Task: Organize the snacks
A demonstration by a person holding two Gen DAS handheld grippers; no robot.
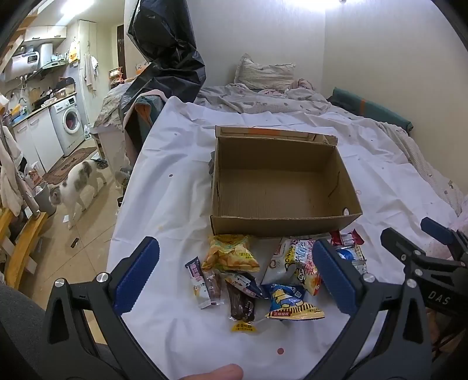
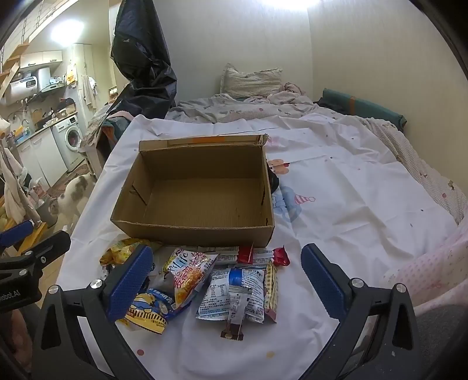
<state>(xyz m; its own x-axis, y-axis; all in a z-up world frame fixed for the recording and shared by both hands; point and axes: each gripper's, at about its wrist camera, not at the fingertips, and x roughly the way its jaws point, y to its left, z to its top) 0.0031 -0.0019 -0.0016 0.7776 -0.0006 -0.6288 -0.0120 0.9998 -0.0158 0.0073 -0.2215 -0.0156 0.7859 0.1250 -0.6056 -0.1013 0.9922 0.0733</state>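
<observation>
Both of my tools hang wide open and hold nothing: the left hand-held gripper (image 1: pixel 235 280) and the right hand-held gripper (image 2: pixel 226 282) hover over the snack packets (image 2: pixel 210 280). I see the packets lying in a loose heap on the bed sheet (image 2: pixel 351 204), just before the empty cardboard box (image 2: pixel 199 190).

A ceiling lamp (image 1: pixel 345 3) burns out to white glare at the top of both views, lighting the pale wall and the white sheet (image 1: pixel 181 175) evenly, with only soft shadows under the cardboard box (image 1: pixel 280 181). The kitchen corner (image 1: pixel 44 87) sits dimmer and yellower. Fisheye bending curves the edges, and the corners fall black.
</observation>
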